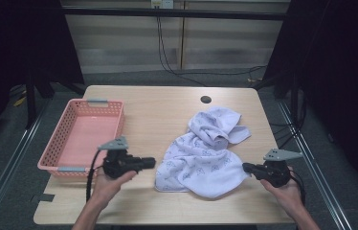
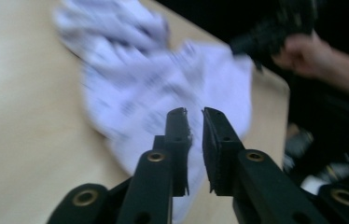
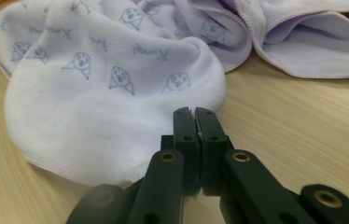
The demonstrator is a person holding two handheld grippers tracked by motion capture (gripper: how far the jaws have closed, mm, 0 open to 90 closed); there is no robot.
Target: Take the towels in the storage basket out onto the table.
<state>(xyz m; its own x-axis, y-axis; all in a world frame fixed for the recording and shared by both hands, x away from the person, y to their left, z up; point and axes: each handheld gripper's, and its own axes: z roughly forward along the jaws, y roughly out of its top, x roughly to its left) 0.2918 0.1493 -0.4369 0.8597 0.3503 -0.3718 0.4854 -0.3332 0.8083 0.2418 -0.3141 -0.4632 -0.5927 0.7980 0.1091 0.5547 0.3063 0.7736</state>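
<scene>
Towel [image 1: 206,155] lies crumpled on the counter [image 1: 167,110], right of centre, with a bunched part toward 12 o'clock and a flatter spread toward 6 o'clock. It is pale lilac-white with small printed faces and writing, clear in the right gripper view [image 3: 116,84].

Your left tool [image 1: 151,163] sits at 9 o'clock of the towel, pointing toward 3 o'clock at its near edge, just beside the cloth; whether it touches, you cannot tell from the high view. In the left gripper view, which is blurred, its jaws stand slightly parted with a narrow gap and nothing between them [image 2: 196,114].

Your right tool [image 1: 247,167] sits at 3 o'clock of the towel, pointing toward 9 o'clock, its tip at the cloth's edge. In the right gripper view its jaws are pressed together [image 3: 194,112] right at the folded edge of the towel; whether any cloth is pinched between them cannot be told.

A pink basket [image 1: 52,143] stands at the counter's 9 o'clock side, well apart from the towel.
</scene>
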